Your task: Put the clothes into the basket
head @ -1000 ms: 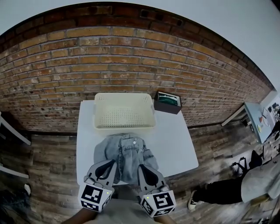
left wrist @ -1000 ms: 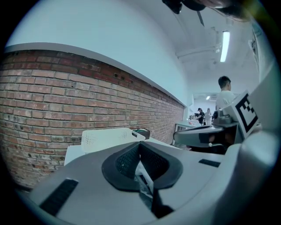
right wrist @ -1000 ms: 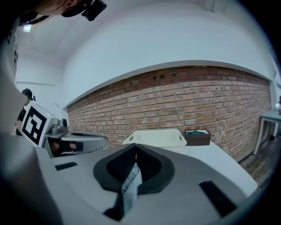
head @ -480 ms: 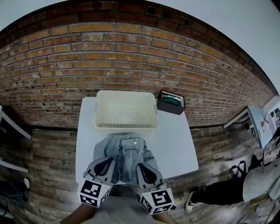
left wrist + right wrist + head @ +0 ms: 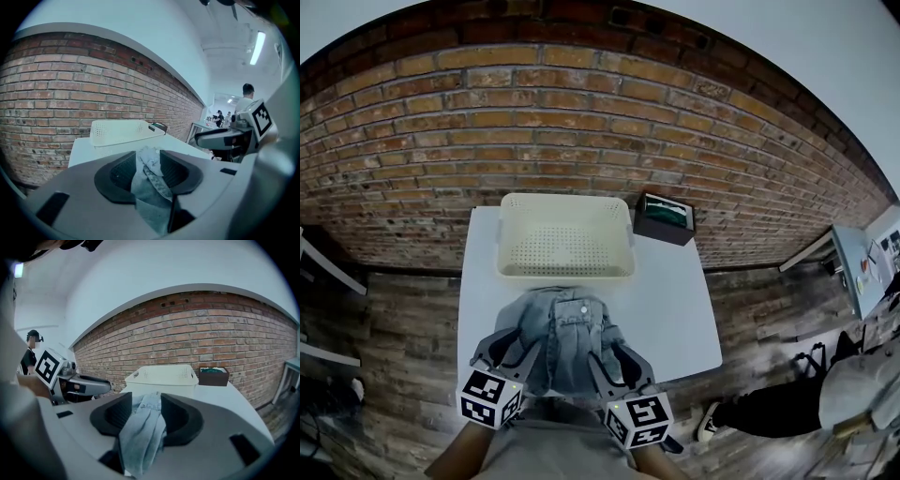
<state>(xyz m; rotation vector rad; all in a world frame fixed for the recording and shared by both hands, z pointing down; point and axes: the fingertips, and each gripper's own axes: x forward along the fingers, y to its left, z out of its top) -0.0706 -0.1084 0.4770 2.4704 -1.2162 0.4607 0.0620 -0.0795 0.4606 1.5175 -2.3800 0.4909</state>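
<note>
1. Left gripper (image 5: 149, 164): its jaws had just been widening, yet a fold of the denim shirt (image 5: 567, 323) filled the gap, and I judged both pads to be pinching it. Right gripper (image 5: 146, 404): the same, on the shirt's other near corner.
2. Shirt: lay spread on the table (image 5: 670, 309), with its far end just short of the basket (image 5: 565, 272).
3. Risk: each pinch held only a thin bunch of cloth, so a slack pad could let one corner slip in the lift.
4. Risk: hanging cloth could catch the basket's near rim or drape outside it.
</note>
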